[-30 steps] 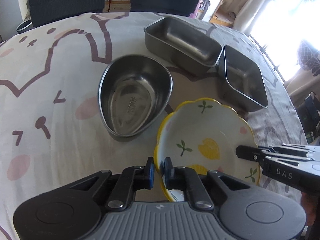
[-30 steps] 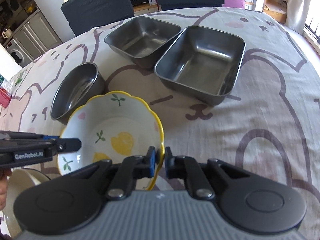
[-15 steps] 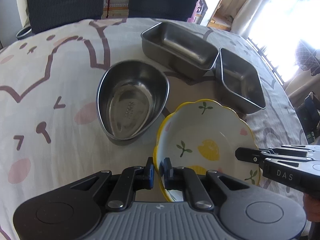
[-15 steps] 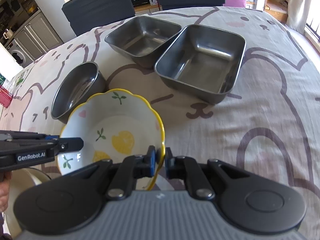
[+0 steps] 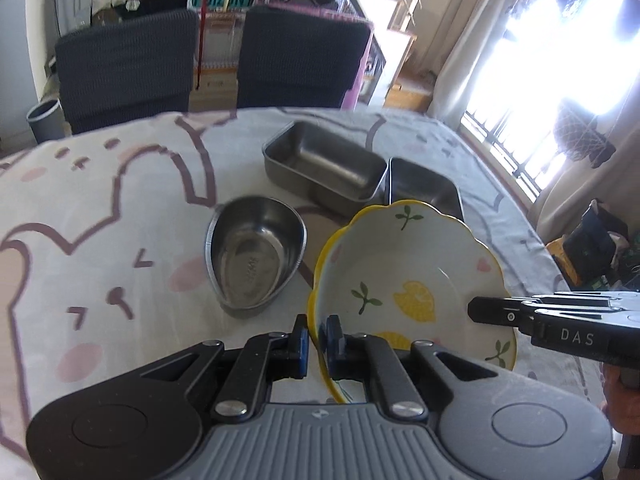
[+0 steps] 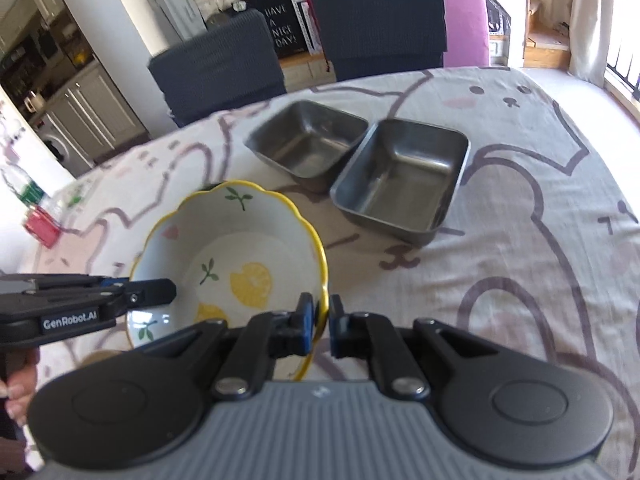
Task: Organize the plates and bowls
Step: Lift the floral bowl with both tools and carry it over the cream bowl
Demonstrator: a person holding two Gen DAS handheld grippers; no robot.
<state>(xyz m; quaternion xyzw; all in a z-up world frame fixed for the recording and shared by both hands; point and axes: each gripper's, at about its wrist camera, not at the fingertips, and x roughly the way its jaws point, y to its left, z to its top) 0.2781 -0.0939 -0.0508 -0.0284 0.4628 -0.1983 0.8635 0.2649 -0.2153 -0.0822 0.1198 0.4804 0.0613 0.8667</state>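
Now, at the left side of the surface (image 5: 100, 208) sits an egg-shaped steel bowl (image 5: 254, 256), empty and resting flat on the cartoon-print cloth. Just beside it the left gripper (image 5: 317, 338) pinches the near-left rim of the lemon bowl (image 5: 408, 280), one pad inside the wall and one outside, jaws narrowed to the thickness of the china. That bowl hangs clear of the cloth, tilted a little toward the cameras, and it is carried from both sides (probably because a scalloped rim gives one narrow pinch little purchase). The right gripper (image 6: 324, 322) clamps the opposite rim in the same way, and a fingertip (image 6: 16, 400) of the person shows at the lower left edge of the right view. Both grippers point steeply downward, roughly facing each other across the bowl. Toward the far right of the surface two rectangular steel trays (image 6: 400, 184) stand touching at a corner, empty, a likely place for stacking.
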